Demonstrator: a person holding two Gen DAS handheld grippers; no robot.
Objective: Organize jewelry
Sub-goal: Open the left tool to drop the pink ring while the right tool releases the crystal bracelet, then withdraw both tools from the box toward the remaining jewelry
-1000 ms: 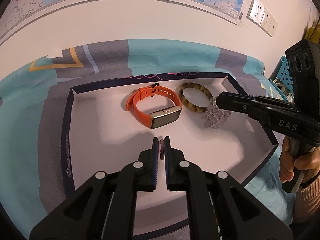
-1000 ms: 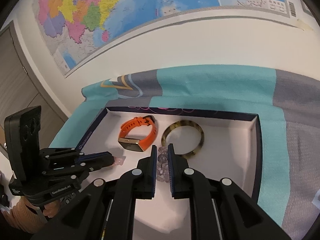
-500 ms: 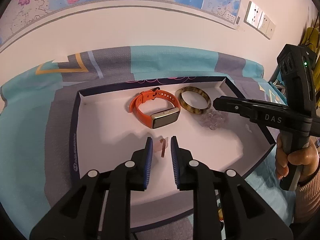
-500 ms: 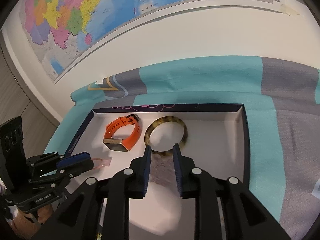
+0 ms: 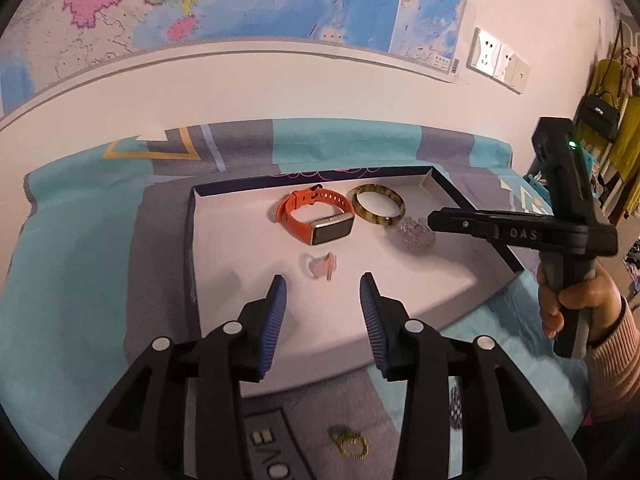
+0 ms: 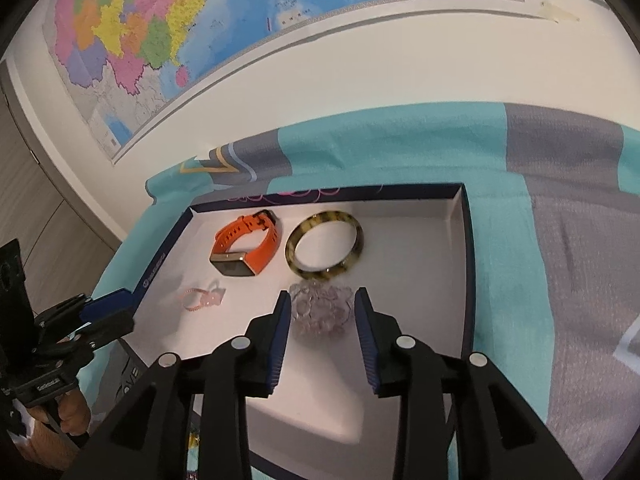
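Observation:
A shallow white tray with a dark blue rim (image 5: pixel 192 240) (image 6: pixel 466 240) lies on the bed. In it lie an orange smart band (image 5: pixel 314 218) (image 6: pixel 246 246), a tortoiseshell bangle (image 5: pixel 379 208) (image 6: pixel 324 246), a clear bead bracelet (image 5: pixel 414 234) (image 6: pixel 320 310) and a small pink piece (image 5: pixel 322 267) (image 6: pixel 202 296). My left gripper (image 5: pixel 323 286) is open and empty, just short of the pink piece. My right gripper (image 6: pixel 322 300) is open and empty, jaws either side of the bead bracelet and above it.
The bed has a teal and grey cover (image 5: pixel 80 260). More jewelry lies on it near me: a gold-green chain (image 5: pixel 350 442) and a dark beaded piece (image 5: pixel 456 406). A wall with a map (image 6: pixel 200 20) stands behind. Sockets (image 5: pixel 498 60) sit at right.
Both grippers opened and pulled back. The left let go of the pink piece and the right let go of the bead bracelet; both now lie in the tray.

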